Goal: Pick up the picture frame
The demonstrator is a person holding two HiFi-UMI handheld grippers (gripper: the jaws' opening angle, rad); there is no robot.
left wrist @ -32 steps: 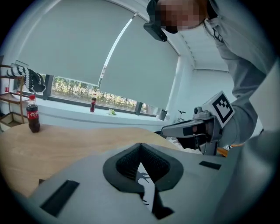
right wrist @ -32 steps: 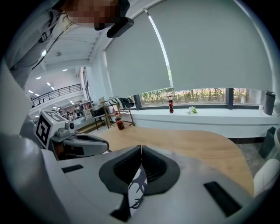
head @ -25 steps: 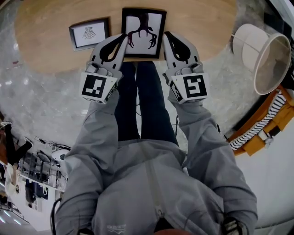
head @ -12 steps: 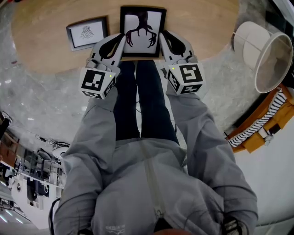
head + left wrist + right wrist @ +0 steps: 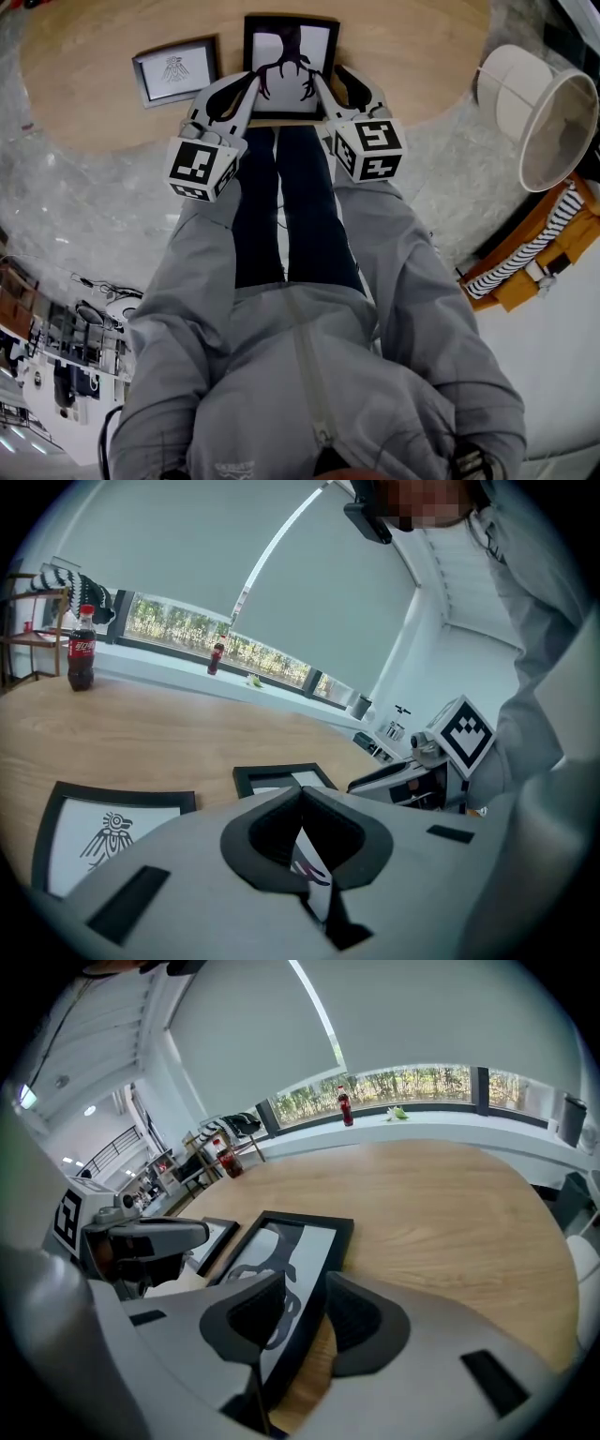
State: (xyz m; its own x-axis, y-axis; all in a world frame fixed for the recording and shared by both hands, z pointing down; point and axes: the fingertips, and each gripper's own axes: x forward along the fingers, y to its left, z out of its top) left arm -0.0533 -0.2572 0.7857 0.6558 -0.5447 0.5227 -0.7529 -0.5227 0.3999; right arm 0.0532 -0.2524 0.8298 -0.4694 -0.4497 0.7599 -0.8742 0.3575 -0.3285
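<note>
One step in hand, by the head view: approach, left gripper point(image 5: 253, 80) and right gripper point(image 5: 328, 80) at near corners of picture frame point(image 5: 291, 56), flat on table point(image 5: 94, 103). Left gripper view: clenched shut, empty. Right gripper view: spread, frame's edge showing between; next, probably lower and squeeze.

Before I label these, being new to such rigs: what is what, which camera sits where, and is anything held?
No robot: a person holds a two-jaw gripper in each hand. The head view looks down from their head; each gripper view looks along that gripper's jaws. On the wooden table lie a large frame and a small frame. The left gripper is shut, empty, by the large frame. The right gripper is open, the large frame's edge between its jaws; nothing is held yet.
</note>
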